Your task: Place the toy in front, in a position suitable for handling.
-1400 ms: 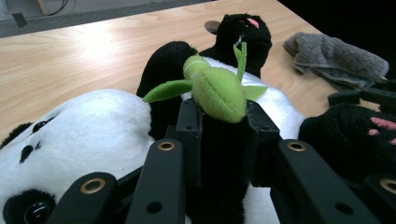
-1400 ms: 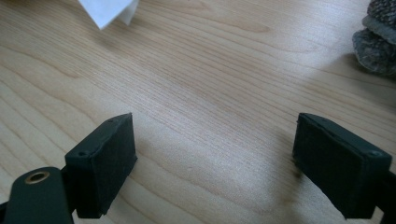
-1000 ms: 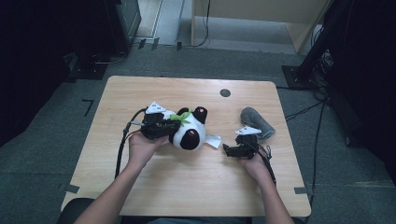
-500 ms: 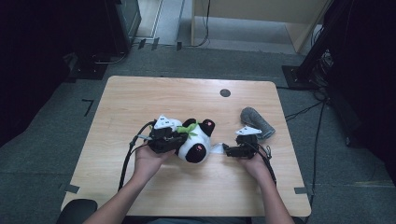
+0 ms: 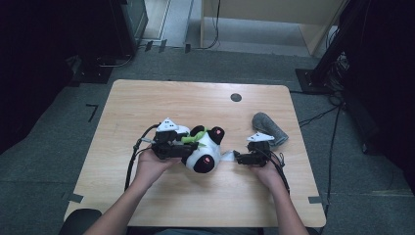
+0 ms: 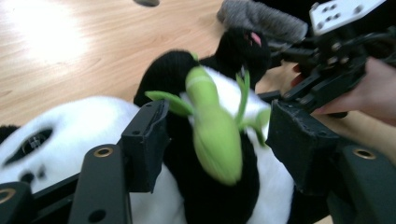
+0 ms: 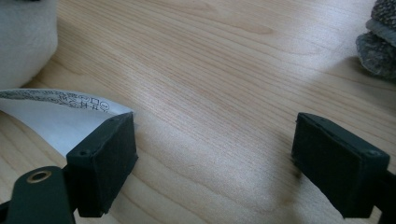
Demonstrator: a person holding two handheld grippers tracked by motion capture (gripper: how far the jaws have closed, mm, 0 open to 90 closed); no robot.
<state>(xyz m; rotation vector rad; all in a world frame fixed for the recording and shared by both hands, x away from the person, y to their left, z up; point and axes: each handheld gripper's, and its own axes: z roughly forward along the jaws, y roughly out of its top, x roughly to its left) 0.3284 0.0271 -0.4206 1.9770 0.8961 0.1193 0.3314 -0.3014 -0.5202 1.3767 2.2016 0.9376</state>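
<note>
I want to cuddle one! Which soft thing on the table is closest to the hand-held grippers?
The black-and-white panda plush, holding a green bamboo sprig. It lies between both hand-held grippers, the left one right on it. The grey sock lies apart, behind the right one.

The place reads as a lab or recording studio rather than a home. A plain light-wood table (image 5: 147,103) stands alone on grey carpet (image 5: 44,176), with a round cable hole (image 5: 236,97) in its top. Black tape marks (image 5: 91,111) sit on the floor beside it and at its near corners. Dark curtains or panels close off both sides. Black equipment stands (image 5: 333,54) rise at the right, with cables (image 5: 318,115) trailing across the carpet. Behind the table stands a pale wooden cabinet (image 5: 274,19), and at the far left a dark boxy unit (image 5: 129,22).
</note>
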